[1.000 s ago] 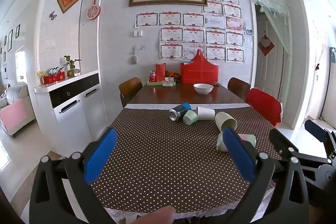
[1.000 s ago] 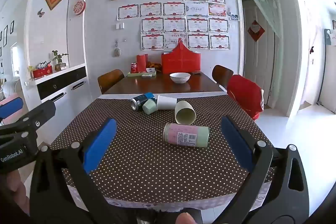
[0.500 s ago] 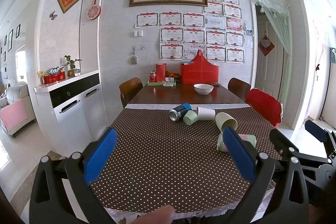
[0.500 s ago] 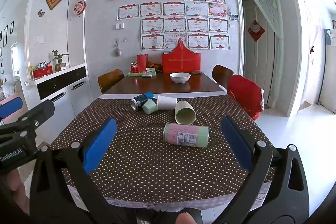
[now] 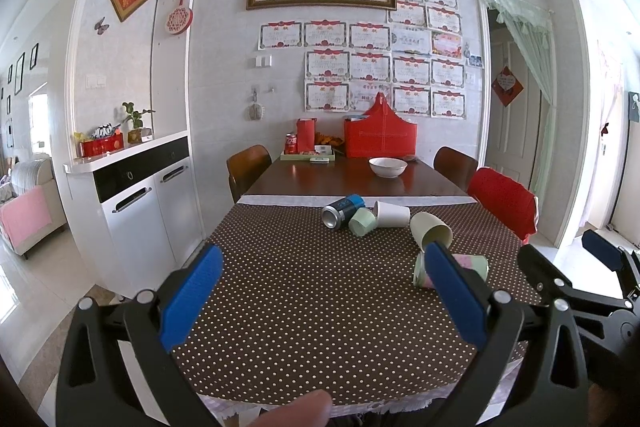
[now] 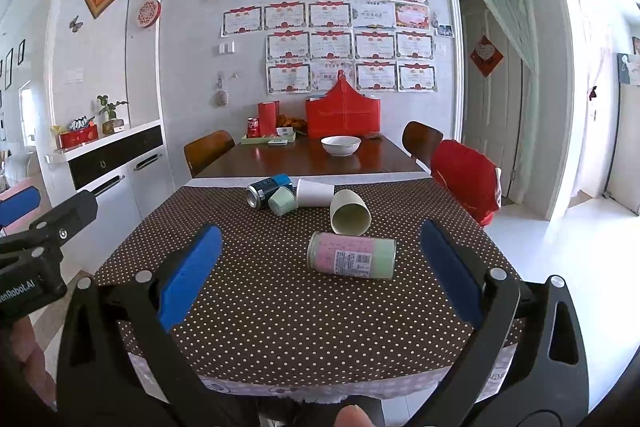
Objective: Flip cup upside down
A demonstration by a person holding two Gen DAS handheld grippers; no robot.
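Left gripper (image 5: pixel 322 291) and right gripper (image 6: pixel 320 269) both hover at the near edge of the brown polka-dot tablecloth (image 6: pixel 280 307), blue-padded jaws spread wide, nothing held. The cream paper cup (image 6: pixel 349 213) lies on its side mid-table, mouth toward the cameras, apparently touching the pink-and-green labelled can (image 6: pixel 352 255) lying just in front. Behind it lie a white paper cup (image 6: pixel 315 193), a small pale-green cup (image 6: pixel 282 201) and a blue drink can (image 6: pixel 266 190).
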